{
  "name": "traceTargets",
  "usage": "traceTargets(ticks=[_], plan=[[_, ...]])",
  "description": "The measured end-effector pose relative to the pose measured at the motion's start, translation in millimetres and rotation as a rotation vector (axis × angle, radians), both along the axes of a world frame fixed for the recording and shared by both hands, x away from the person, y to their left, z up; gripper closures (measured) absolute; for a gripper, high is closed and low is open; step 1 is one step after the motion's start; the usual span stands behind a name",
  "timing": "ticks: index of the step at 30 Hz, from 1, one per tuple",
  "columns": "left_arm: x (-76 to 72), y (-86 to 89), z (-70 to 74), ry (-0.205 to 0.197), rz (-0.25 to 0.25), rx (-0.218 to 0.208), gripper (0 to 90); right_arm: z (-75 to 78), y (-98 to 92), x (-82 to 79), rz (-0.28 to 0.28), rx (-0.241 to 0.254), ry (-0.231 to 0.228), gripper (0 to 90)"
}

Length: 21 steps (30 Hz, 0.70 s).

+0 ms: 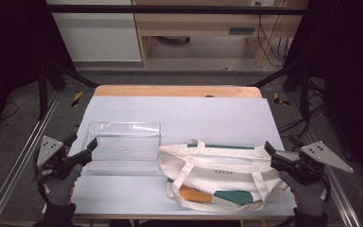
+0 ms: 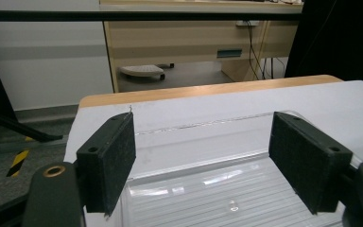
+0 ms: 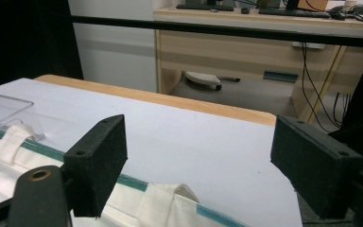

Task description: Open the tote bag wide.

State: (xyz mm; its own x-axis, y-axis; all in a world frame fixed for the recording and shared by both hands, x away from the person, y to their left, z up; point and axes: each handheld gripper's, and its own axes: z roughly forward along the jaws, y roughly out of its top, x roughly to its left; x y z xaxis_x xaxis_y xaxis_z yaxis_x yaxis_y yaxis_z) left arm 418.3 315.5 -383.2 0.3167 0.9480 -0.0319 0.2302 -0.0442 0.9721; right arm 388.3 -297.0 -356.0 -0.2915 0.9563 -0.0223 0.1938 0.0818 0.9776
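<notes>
Beside the left tongs [image 1: 82, 148], spread like the right tongs [image 1: 276, 152], clear box [image 1: 124, 146] edges blur.

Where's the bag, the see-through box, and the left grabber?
Tote bag [image 1: 222, 182], high view, on its cream front.
Clear plastic box [image 1: 125, 146], high view, on its floor.
Left gripper [image 1: 93, 143], high view, between its fingertips.

A cream tote bag [image 1: 220, 177] lies flat at five o'clock, touching a clear empty plastic box [image 1: 124, 146] at eight o'clock.
</notes>
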Motion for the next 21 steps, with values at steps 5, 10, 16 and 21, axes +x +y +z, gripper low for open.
traceTargets(ticks=[5,10,16,21], plan=[[-0.7,-8.5,0.4,0.017,-0.014,0.011,24.6,1.4,0.0,-1.5,0.026,0.03,0.015,23.0],[-0.3,-18.8,0.3,0.025,-0.051,0.017,26.0,0.5,11.2,0.9,0.063,0.024,0.052,25.5],[-0.4,-33.8,3.4,0.033,-0.096,0.02,27.4,-1.2,30.3,4.2,0.121,0.004,0.081,27.8],[-0.1,-47.8,9.5,0.033,-0.134,0.023,28.4,-1.3,43.6,3.9,0.173,-0.005,0.087,31.2]])
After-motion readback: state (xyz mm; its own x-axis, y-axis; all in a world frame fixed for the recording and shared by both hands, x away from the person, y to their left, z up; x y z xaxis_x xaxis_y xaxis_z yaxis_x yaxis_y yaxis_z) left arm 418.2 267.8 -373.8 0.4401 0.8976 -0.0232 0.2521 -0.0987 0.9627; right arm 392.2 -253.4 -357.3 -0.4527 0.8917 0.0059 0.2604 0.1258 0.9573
